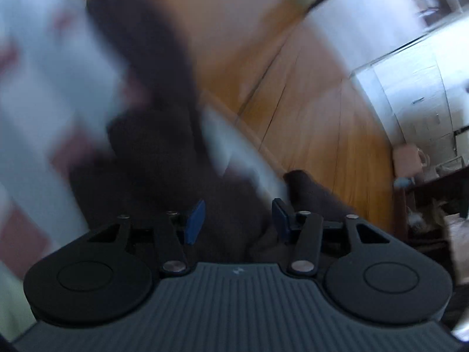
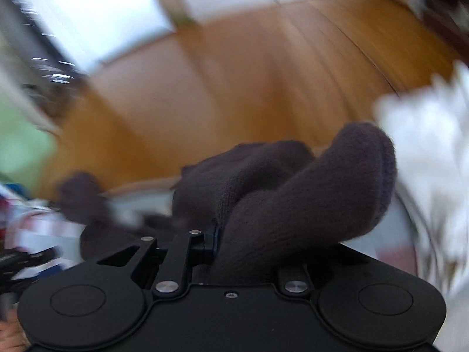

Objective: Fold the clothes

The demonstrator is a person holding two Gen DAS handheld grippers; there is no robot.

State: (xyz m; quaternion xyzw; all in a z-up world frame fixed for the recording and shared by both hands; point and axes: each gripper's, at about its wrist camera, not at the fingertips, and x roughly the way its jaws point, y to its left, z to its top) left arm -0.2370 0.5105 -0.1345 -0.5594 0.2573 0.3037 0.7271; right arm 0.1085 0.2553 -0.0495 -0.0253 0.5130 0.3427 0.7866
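A dark brown knit garment (image 1: 152, 152) lies stretched over a white and red patterned surface (image 1: 44, 88), heavily blurred. My left gripper (image 1: 238, 221) hangs just above it, open. Its blue pads (image 1: 195, 223) stand apart and the dark cloth shows in the gap without being pinched. In the right wrist view the same dark garment (image 2: 307, 193) bulges up in a thick fold over my right gripper (image 2: 249, 243), which is shut on it. One blue-edged pad (image 2: 216, 239) presses into the cloth, and the other finger is hidden under the fold.
An orange wooden floor (image 1: 307, 111) runs behind the surface's edge. White cabinets (image 1: 416, 96) and a dark shelf (image 1: 433, 193) stand at the right. A white crumpled cloth (image 2: 425, 135) lies close to the right of the held fold.
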